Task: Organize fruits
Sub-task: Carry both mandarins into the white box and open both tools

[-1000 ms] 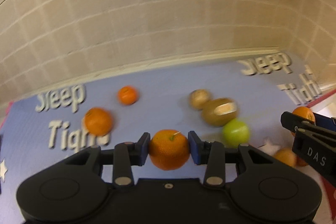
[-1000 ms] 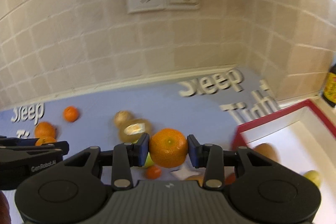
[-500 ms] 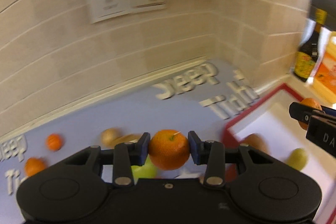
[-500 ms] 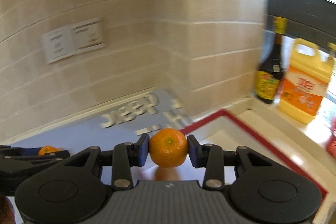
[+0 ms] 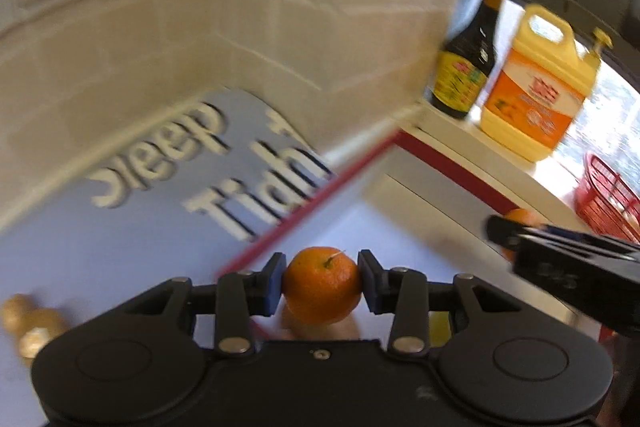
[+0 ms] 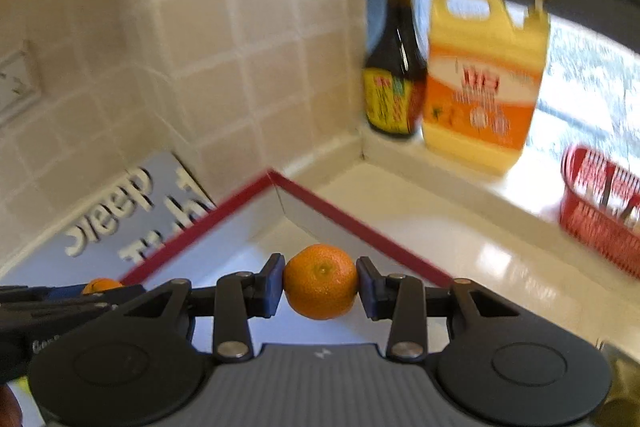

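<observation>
Left gripper (image 5: pixel 321 283) clamps stemmed orange (image 5: pixel 322 285) | right gripper (image 6: pixel 320 286) clamps second orange (image 6: pixel 321 281) | both above red-rimmed tray (image 6: pixel 360 227)

Stemmed orange (image 5: pixel 322 285), round and glossy, stem uppermost, held aloft above the red-rimmed white tray (image 5: pixel 456 169). Second orange (image 6: pixel 321 281), dimpled end facing the camera, likewise suspended over that tray's interior, near its far corner.
</observation>
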The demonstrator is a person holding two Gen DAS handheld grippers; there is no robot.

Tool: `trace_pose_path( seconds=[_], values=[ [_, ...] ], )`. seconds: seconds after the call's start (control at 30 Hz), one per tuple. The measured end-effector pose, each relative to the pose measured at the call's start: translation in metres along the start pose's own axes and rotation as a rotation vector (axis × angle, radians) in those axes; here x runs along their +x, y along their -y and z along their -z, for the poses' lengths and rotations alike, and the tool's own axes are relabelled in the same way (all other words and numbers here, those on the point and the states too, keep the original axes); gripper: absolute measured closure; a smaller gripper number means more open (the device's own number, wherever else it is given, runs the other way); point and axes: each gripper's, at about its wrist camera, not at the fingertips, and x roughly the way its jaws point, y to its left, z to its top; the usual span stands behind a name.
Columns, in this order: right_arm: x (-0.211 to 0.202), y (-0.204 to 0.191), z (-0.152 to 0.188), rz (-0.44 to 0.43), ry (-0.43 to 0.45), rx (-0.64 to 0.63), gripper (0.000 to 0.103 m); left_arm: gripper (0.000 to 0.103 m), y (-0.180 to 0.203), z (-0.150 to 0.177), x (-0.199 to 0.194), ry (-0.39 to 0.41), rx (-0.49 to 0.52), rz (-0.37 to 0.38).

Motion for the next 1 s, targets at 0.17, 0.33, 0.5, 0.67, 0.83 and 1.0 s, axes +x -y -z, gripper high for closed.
trace_pose_path(
  seconds=[0.17, 0.33, 0.5, 0.67, 0.83, 1.0],
  values=[
    [0.028, 0.006, 0.012, 0.027, -0.082, 0.019, 0.062, 0.056, 0.014, 0.008, 0.023, -0.017, 0.018, 0.066],
    [0.039, 0.01, 0.019, 0.059, -0.118, 0.033, 0.062, 0.056, 0.029, 0.005, 0.036, -0.039, 0.065, 0.083],
    [0.046, 0.019, 0.022, 0.066, -0.14, 0.052, 0.062, 0.056, 0.037, 0.002, 0.051, -0.056, 0.116, 0.074],
    [0.05, 0.02, 0.023, 0.082, -0.156, 0.045, 0.062, 0.054, 0.037, 0.004, 0.062, -0.088, 0.13, 0.05],
    [0.053, 0.019, 0.023, 0.084, -0.174, 0.043, 0.062, 0.05, 0.034, 0.003, 0.061, -0.097, 0.107, 0.038],
    [0.05, 0.023, 0.023, 0.082, -0.173, 0.062, 0.06, 0.031, 0.023, 0.001, 0.051, -0.079, 0.069, 0.051]
  ],
)
